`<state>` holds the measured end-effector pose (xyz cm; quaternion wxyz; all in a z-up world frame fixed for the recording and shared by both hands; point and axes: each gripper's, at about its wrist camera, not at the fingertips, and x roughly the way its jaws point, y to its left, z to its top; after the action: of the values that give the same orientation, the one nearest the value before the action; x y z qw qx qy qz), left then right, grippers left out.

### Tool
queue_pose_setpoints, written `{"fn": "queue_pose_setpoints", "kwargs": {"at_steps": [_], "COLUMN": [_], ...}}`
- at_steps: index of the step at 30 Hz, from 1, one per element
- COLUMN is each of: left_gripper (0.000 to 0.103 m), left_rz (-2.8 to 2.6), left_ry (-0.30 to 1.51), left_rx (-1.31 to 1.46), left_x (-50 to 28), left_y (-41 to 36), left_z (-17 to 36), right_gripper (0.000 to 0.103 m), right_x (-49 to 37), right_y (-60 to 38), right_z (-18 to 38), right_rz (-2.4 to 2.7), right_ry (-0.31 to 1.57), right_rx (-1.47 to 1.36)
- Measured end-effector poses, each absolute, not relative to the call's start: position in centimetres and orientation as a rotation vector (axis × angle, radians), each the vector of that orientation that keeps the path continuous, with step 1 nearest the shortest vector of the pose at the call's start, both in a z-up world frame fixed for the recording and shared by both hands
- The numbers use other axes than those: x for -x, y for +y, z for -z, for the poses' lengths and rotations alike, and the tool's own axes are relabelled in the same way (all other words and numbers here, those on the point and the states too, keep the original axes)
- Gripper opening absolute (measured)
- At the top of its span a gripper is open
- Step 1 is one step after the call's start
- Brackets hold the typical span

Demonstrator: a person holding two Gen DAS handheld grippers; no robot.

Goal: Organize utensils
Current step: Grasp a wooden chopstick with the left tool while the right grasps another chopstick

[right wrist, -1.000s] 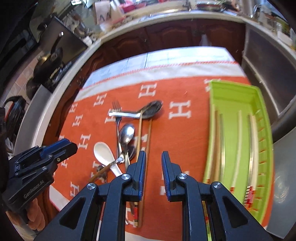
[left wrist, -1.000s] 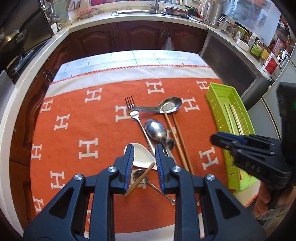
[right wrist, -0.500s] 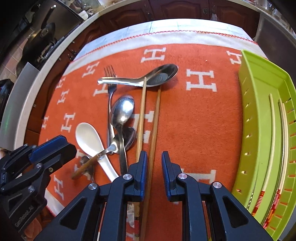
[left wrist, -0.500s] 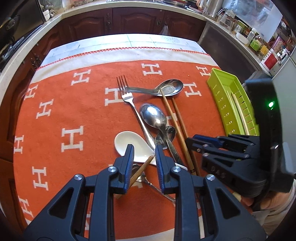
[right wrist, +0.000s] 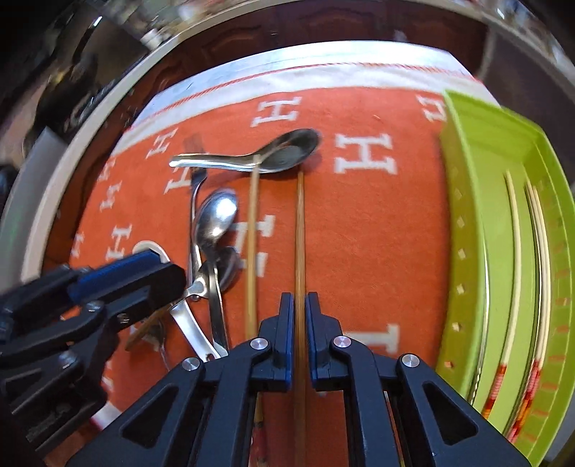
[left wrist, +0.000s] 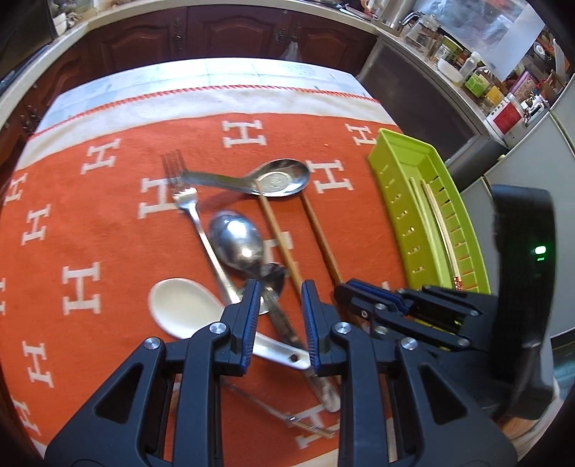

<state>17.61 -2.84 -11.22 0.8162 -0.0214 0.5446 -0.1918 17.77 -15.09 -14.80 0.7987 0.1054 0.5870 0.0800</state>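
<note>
I see open orange cloth (right wrist: 377, 230) between the right chopstick (right wrist: 299, 230) and the green tray (right wrist: 463, 222), while left of it the other chopstick (right wrist: 252, 230), piled spoons (right wrist: 215, 222) and my left gripper (right wrist: 136, 273) crowd in.

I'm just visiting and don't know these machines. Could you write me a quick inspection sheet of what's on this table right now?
Surface: orange cloth with white H pattern.
Job's things: fork, metal spoons, white spoon, two wooden chopsticks loose; green tray holds pale chopsticks.
Clutter: nothing seen on the cloth.
Tongs: left tongs open above the spoon handles; right tongs nearly closed around the right chopstick, firm grip uncertain.
Cables: nothing seen.
Surroundings: dark wooden cabinets, countertop with jars.
</note>
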Motion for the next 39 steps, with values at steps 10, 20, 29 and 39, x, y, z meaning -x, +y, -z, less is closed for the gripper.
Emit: {"fn": "queue_pose_setpoints", "kwargs": {"at_steps": [10, 20, 29, 39], "left_gripper": [0.020, 0.020, 0.005, 0.004], "left_rz": [0.397, 0.332, 0.290, 0.356], "left_ry": [1.214, 1.229, 1.229, 1.215], "left_rx": [0.011, -0.079, -0.068, -0.001], "left_x": [-18.4, -18.2, -18.0, -15.3], "left_y": [-6.3, -8.3, -8.6, -8.2], "left_z": [13.6, 15.5, 15.5, 11.0], "right_gripper": [0.006, 0.006, 0.006, 0.006], "right_x": [-15.0, -13.7, -12.7, -10.0], "right_y": [-18.9, -20.6, -22.2, -24.9], "right_z": [12.9, 11.7, 11.2, 9.1], "right_rz": [-0.218, -0.250, -0.247, -0.246], "right_ry": [1.208, 1.165, 1.140, 1.085], "right_rx": [-0.426, -0.483, -0.514, -0.562]}}
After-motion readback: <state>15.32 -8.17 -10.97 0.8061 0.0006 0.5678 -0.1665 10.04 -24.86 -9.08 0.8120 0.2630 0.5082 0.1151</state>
